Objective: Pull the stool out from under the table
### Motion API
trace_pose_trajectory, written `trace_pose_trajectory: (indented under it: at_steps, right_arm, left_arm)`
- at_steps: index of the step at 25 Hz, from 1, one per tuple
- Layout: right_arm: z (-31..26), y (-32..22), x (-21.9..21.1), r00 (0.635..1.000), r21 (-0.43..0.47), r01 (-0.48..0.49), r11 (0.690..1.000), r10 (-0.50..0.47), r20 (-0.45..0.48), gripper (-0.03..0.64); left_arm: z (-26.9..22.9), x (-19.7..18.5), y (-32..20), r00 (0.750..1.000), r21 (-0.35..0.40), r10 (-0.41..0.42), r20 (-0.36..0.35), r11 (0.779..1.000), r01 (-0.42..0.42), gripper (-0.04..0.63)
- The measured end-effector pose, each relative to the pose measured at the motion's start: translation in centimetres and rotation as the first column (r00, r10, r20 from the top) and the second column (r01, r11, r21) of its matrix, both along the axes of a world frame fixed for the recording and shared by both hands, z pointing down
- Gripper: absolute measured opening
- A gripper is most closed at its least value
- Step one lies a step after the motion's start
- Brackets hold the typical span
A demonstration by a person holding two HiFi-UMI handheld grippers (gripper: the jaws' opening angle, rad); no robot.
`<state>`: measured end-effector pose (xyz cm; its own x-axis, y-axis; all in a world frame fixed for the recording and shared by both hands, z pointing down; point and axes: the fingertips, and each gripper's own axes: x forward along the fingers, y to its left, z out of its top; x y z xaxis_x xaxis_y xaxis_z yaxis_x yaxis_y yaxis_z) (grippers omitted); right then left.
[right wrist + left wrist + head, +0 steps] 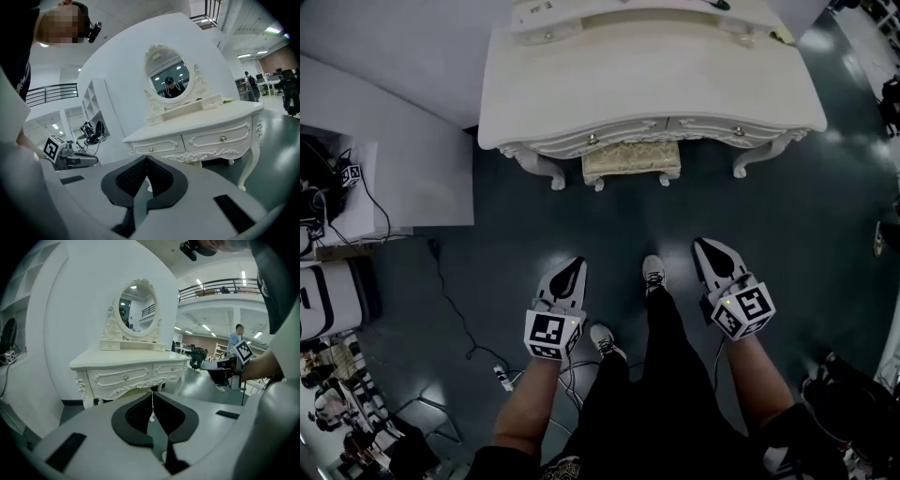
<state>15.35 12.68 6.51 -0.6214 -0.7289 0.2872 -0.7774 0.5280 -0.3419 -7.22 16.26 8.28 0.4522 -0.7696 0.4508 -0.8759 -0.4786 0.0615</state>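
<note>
Left tool [575, 265]: jaws fully closed, the dark pads meet along a thin seam, nothing between them. Right tool [705, 246]: the same, jaws together and empty. Both are held out in front of the person over the dark floor [487, 234], level with each other, tips aimed toward the white carved tabletop [656, 89] and well apart from it. Stool [631, 160]: tucked under the tabletop, between its curved front legs. In the head view only the front strip of its pale patterned cushion and two short legs show past the tabletop's front edge. Neither tool touches the stool or the tabletop. An oval mirror [136, 310] in an ornate white frame stands upright at the rear of the tabletop. Two drawers [201, 139] with small round knobs sit side by side in its front, above a scrolled apron. The person's light shoes [653, 273] stand on the floor between the two tools. A black cable [450, 295] trails across the floor to the left. Beside it stands a white cabinet [403, 169], against the wall.
</note>
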Motion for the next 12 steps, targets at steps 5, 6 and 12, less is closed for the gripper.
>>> trace_pose_trajectory:
  at_steps: [5,6,12]
  right_arm:
    - [4.0,-4.6,0.3,0.999,0.003,0.031,1.0,-0.031,-0.013,0.029]
    - [4.8,-5.4,0.4,0.999,0.003,0.042,0.999,-0.042,-0.016,0.029]
    - [10.2,-9.5,0.1,0.995,-0.007,0.084,0.996,-0.084,-0.045,0.029]
  left_arm:
    - [3.7,0.3,-4.4,0.999,-0.009,-0.051,0.016,0.999,0.051,0.009]
    - [4.4,0.4,-5.1,0.998,-0.012,-0.064,0.016,0.998,0.064,0.009]
    - [9.6,-0.2,-9.3,0.994,-0.026,-0.108,0.013,0.994,0.108,0.01]
